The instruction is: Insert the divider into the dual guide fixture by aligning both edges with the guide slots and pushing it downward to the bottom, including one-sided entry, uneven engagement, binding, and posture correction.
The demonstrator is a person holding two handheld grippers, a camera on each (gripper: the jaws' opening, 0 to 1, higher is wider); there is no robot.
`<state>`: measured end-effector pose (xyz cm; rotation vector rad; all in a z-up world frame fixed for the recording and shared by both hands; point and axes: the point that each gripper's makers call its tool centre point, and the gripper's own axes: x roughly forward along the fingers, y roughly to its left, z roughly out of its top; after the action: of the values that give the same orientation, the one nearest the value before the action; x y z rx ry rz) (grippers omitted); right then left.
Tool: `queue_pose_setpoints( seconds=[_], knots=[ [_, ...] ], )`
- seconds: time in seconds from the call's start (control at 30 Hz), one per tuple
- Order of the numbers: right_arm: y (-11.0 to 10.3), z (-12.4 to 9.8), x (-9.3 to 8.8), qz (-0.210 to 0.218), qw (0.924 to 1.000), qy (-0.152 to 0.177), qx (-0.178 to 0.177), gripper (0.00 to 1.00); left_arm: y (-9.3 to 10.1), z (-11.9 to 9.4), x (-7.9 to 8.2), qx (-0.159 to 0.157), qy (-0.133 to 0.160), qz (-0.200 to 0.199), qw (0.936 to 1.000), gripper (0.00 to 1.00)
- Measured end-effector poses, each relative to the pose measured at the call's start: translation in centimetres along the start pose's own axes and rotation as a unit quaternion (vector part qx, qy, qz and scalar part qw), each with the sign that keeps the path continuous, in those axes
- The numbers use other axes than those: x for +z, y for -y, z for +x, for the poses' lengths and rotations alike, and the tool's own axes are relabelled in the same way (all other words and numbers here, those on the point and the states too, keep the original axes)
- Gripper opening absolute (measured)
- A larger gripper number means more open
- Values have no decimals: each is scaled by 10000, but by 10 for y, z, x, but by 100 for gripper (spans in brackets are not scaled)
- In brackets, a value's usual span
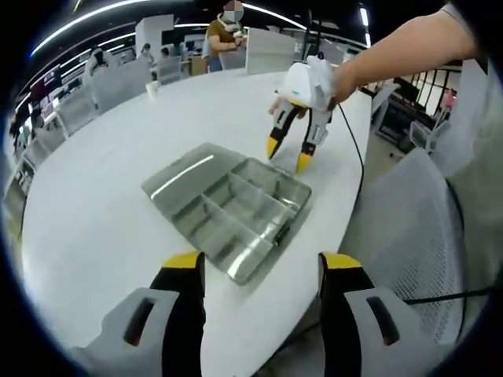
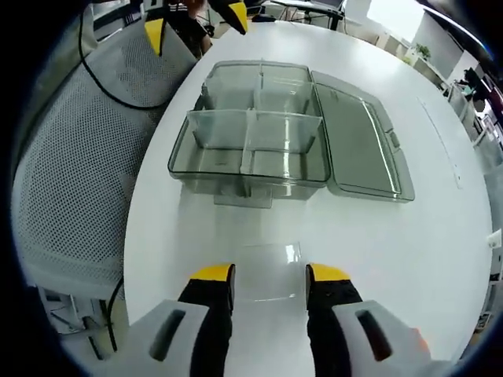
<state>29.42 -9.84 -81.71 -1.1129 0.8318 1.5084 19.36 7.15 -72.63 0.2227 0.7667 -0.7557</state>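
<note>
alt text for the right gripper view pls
A clear compartmented box sits on a white table with its lid lying open to its right. A loose transparent divider lies flat on the table between the open right gripper's yellow-tipped jaws. The left gripper's yellow tips show at the top edge.

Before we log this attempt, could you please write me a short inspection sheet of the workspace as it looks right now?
Surface: white table, bare apart from the job's things.
Job's things: clear compartment box with its lid lying open beside it; a clear divider lies flat on the table between the right gripper's jaws, not yet in the box.
Clutter: a cup far across the table.
Grippers: left gripper open, holding nothing; right gripper open, jaws on either side of the divider.
Cables: a black cable trails from the right gripper over the table edge.
Surroundings: a mesh chair beside the table, and an office with people at the back.
</note>
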Motion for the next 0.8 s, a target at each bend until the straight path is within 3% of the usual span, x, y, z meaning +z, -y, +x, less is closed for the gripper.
queue_pose_setpoints(
  seconds=[0.8],
  knots=[
    [-1,5,-4,60,9998,-70,169,29,-1,0,-1,31,1,-44,10000,56]
  ],
)
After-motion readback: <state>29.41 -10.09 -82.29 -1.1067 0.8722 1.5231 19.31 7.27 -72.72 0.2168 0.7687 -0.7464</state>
